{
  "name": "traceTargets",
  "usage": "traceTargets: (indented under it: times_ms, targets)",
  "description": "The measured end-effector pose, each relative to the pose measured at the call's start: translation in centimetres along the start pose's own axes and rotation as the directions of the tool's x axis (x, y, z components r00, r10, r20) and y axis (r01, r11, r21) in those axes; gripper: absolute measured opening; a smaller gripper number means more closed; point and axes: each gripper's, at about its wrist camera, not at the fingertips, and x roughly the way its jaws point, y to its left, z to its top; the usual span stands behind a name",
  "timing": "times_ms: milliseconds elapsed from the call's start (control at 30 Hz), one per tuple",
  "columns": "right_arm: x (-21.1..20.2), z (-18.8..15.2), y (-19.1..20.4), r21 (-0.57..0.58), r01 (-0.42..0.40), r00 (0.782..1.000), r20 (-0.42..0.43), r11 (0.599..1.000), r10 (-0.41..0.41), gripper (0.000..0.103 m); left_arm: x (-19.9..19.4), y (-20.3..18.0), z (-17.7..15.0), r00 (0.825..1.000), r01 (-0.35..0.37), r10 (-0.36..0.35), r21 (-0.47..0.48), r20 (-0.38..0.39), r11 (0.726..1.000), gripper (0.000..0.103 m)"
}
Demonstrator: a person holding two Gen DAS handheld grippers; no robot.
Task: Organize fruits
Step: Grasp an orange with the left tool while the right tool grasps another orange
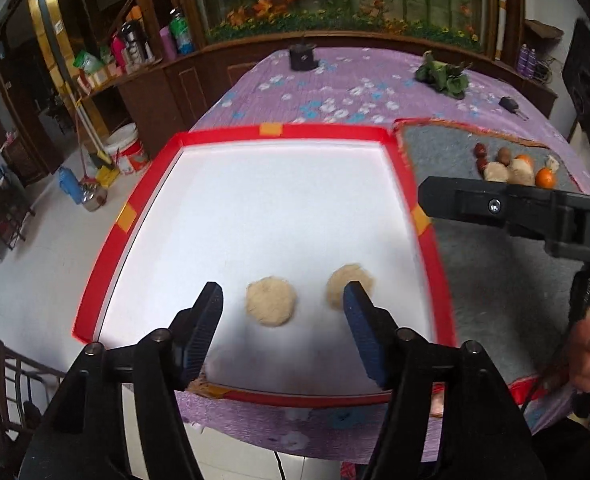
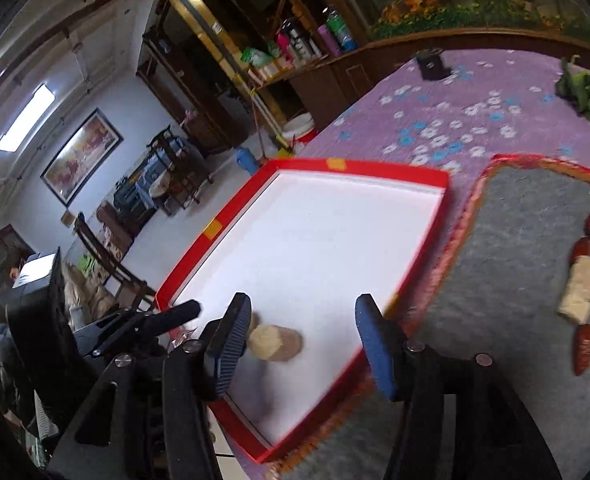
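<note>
Purple flowered cloth (image 1: pixel 335 88) covers the table, and on it lies my red-edged white tray (image 1: pixel 133 200) beside a grey felt mat (image 1: pixel 495 264).

My left gripper (image 1: pixel 283 300) is released, fingers wide apart over the tray's near edge, with two round, rough beige fruits (image 1: pixel 271 300) lying on the smooth white floor just in front. Only the left view shows both of them, and also the oranges (image 1: pixel 545 178) with the other fruits in a small heap at the far side of the mat. The right view shows the dark red oval dates (image 2: pixel 583 346) more closely. My right gripper (image 2: pixel 303 320) is tilted and open too, holding nothing, one beige fruit between its fingers' lines.
</note>
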Motion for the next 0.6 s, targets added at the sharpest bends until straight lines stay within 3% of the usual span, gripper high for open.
traceTargets:
  times_ms: [67, 300, 500, 600]
  targets:
    - [-1.9, -0.3, -1.7, 0.024, 0.023, 0.999, 0.03, 0.999, -0.024, 0.059, -0.6, -1.5, 0.5, 1.0, 0.03, -0.03, 0.031, 0.009, 0.999, 0.077]
    - [-9.1, -2.5, -10.6, 0.176, 0.141, 0.98, 0.111, 0.974, -0.162, 0.064, -0.6, -7.7, 1.4, 0.99, 0.137, -0.137, 0.144, -0.016, 0.98, 0.078]
    - [-13.6, -4.3, -17.7, 0.306, 0.254, 0.943, 0.131, 0.917, -0.305, 0.065, 0.4, -12.8, 3.1, 0.983, 0.183, -0.175, 0.233, -0.052, 0.955, 0.078]
    - [-14.0, -3.7, -20.3, 0.327, 0.369, 0.902, 0.101, 0.87, -0.421, 0.065, 0.3, -14.9, 4.3, 0.978, 0.207, -0.202, 0.276, -0.05, 0.938, 0.078]
